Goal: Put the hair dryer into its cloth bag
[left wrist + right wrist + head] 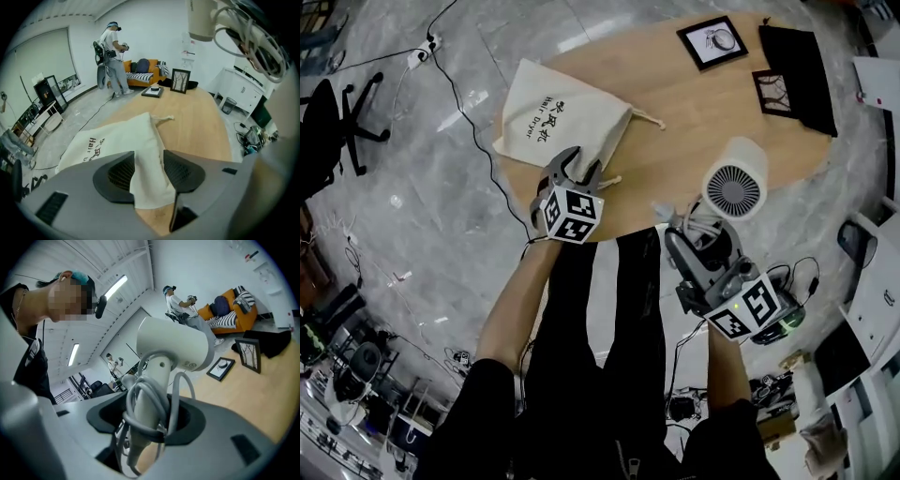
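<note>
At the table [675,103] edge, the open left gripper [581,167] straddles the cloth bag [558,117] (unpinched). Rightward, the right gripper [701,239] clamps the hair dryer [734,178].

Cloth bag [551,117] on table [675,122] — hair dryer [734,180] right.

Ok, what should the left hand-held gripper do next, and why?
Probably close the left hand-held gripper on the cloth bag's edge. Its jaws stand open with that edge between them, the bag lies flat, and the right hand-held gripper holds the hair dryer ready.
</note>
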Available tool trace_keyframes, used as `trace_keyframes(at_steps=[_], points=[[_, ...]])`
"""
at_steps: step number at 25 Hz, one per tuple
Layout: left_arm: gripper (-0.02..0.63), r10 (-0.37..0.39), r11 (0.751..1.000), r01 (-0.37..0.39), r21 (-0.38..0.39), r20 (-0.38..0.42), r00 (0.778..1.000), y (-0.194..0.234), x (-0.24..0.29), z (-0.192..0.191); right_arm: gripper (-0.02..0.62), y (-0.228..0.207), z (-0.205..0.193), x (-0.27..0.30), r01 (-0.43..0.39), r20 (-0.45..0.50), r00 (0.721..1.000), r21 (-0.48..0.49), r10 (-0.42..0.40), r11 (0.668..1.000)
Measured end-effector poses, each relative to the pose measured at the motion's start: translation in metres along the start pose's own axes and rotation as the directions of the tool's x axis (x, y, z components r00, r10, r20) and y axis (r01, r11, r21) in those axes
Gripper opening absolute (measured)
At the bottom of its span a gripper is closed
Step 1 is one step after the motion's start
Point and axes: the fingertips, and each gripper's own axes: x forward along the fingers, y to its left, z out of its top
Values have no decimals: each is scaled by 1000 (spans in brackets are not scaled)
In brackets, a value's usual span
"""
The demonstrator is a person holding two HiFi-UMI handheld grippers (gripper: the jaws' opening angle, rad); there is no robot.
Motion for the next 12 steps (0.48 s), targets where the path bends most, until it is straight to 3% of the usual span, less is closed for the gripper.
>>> trace_keyframes(at_steps=[6, 12], points=[[79, -42, 998, 41, 38, 3, 999, 2, 12, -19, 247, -11, -36, 19, -15, -49, 999, -19, 14, 1000], [40, -144, 986, 149, -75, 65, 987, 10, -11, -6, 245, -17, -75, 31, -53, -124, 991, 14, 55, 998]])
